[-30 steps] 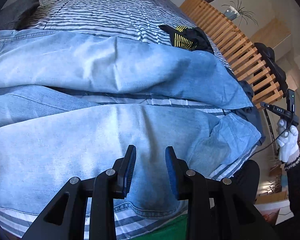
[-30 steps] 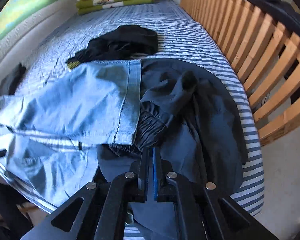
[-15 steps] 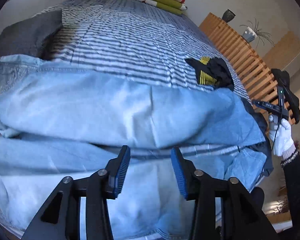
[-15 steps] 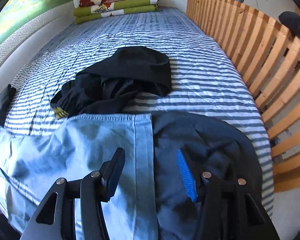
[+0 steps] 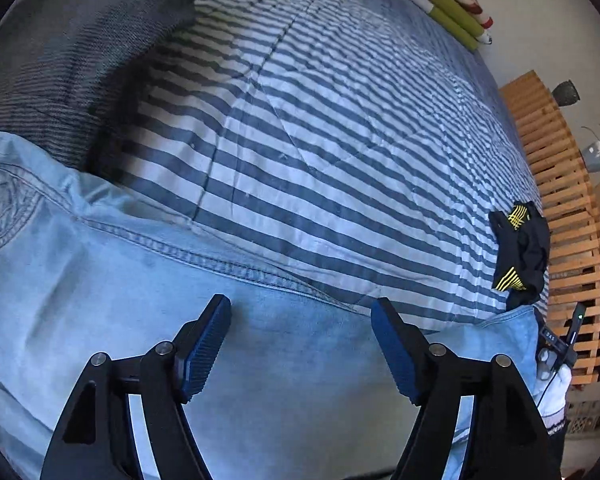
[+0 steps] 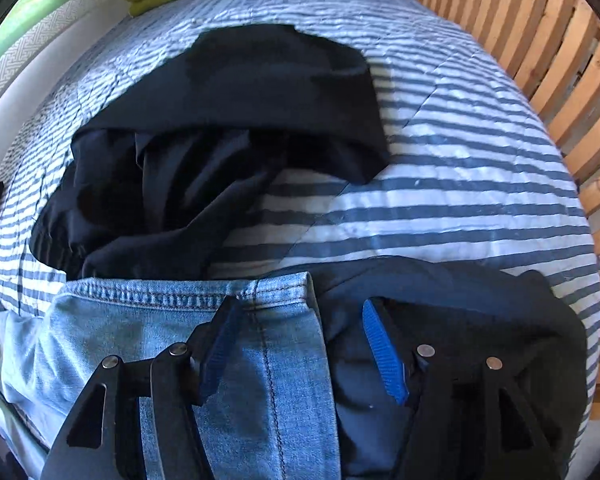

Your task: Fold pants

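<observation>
1. Bedspread (image 5: pixel 340 128), blue-and-white striped, carries all the clothing.
2. Light blue jeans (image 5: pixel 100 280) lie flat along its near edge, hem (image 6: pixel 188 292) beside dark navy trousers (image 6: pixel 480 312).
3. Black garment (image 6: pixel 228 120) sits crumpled behind.
4. Left gripper (image 5: pixel 300 324) and right gripper (image 6: pixel 296 320), jaws just widened, hover over denim, gripping nothing.

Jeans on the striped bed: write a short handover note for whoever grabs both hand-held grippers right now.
Left hand-held gripper: open, jaws just been widening, nothing between them, above the jeans near the upper seam.
Right hand-held gripper: open, jaws just been widening, over the jeans' hem where it lies on the dark navy garment.
Jeans lie spread across the near edge of the striped bedspread; black pants sit crumpled beyond them.
Done: jeans laid out and released.
Left: probably grip hem and seam, fold, then the other garments.
</observation>
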### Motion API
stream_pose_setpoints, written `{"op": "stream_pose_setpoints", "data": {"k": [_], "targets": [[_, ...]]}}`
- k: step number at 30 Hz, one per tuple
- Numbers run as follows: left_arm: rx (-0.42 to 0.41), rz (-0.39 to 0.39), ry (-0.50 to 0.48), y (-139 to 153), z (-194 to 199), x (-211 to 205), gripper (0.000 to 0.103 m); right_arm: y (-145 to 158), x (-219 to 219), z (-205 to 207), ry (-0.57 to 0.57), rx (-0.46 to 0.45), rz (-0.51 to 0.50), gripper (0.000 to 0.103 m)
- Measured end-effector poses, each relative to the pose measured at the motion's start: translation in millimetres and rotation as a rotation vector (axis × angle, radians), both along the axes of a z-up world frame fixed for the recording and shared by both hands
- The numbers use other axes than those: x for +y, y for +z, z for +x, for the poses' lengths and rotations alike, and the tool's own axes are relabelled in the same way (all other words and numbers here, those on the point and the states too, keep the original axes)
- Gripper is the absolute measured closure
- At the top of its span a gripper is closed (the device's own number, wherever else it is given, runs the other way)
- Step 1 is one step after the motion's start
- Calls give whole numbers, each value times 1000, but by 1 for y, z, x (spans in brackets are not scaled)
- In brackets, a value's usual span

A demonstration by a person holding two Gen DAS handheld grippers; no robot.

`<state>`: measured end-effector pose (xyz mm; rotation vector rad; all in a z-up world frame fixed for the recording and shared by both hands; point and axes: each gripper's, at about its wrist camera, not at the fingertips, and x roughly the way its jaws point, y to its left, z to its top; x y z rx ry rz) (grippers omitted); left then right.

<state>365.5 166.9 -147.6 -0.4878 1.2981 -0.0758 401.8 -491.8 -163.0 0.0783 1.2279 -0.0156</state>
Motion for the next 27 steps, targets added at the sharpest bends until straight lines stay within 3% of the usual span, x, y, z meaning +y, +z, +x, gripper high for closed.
{"op": "stream_pose_setpoints", "data": {"k": [3,4,5,6,7,8,9,12,17,24,27], "targets": [[39,40,-15,-22,9,-17,33,-1,-3,-1,-3,-7,23,45],[38,80,-26,-27,9,-23,39,0,-3,-4,1,-15,37,57],[7,151,-41,-27,8,-30,50,1,-2,-5,8,-18,42,66],[-12,218,-59,-28,6,-36,74,3,1,-7,13,-23,31,76],[-24,249,-71,-28,4,-40,85,5,6,-9,18,-42,2,79],[-35,229,-66,-27,1,-38,91,7,12,-10,27,-54,-23,83],[-44,209,-49,-25,-2,-33,95,11,17,-13,29,-69,-51,96],[-105,148,-21,-8,-16,-21,97,34,22,-28,4,-155,-74,97],[-249,156,-23,49,-50,-12,97,92,17,-67,-40,-305,12,98],[-424,129,25,133,-90,6,97,160,18,-110,-73,-466,40,98],[-483,152,22,161,-85,4,97,190,20,-126,-80,-553,27,98]]}}
